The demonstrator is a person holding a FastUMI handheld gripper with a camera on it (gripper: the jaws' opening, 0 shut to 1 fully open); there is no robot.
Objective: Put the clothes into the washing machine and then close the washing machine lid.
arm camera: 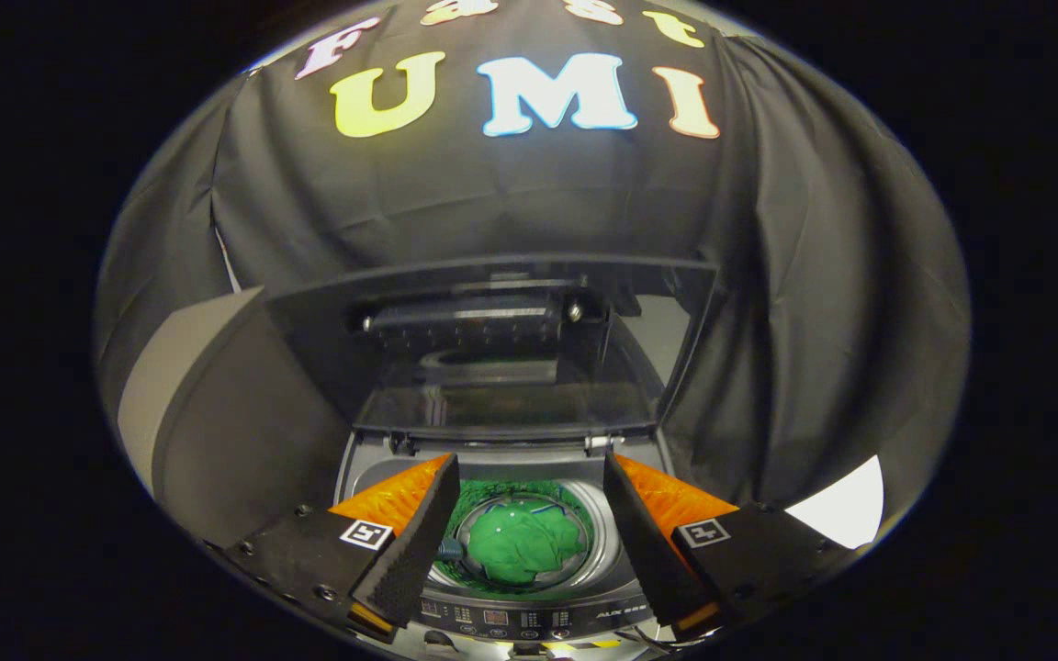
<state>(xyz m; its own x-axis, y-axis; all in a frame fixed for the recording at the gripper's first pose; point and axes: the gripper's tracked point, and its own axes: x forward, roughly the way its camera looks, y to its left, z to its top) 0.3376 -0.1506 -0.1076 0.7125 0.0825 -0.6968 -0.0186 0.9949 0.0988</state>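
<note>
A small top-loading washing machine (529, 620) stands below and ahead of my gripper (529, 532). Its dark see-through lid (492, 340) is raised upright behind the drum opening. A green garment (520, 546) lies bunched at the bottom of the drum, seen between my two fingers and well beyond them. My orange and black fingers (410, 542) stand wide apart above the drum with nothing held between them.
The machine's control panel (529, 617) runs along its near edge, just under my fingertips. Black cloth walls close in behind and on both sides. A grey panel (208, 404) stands to the left of the machine.
</note>
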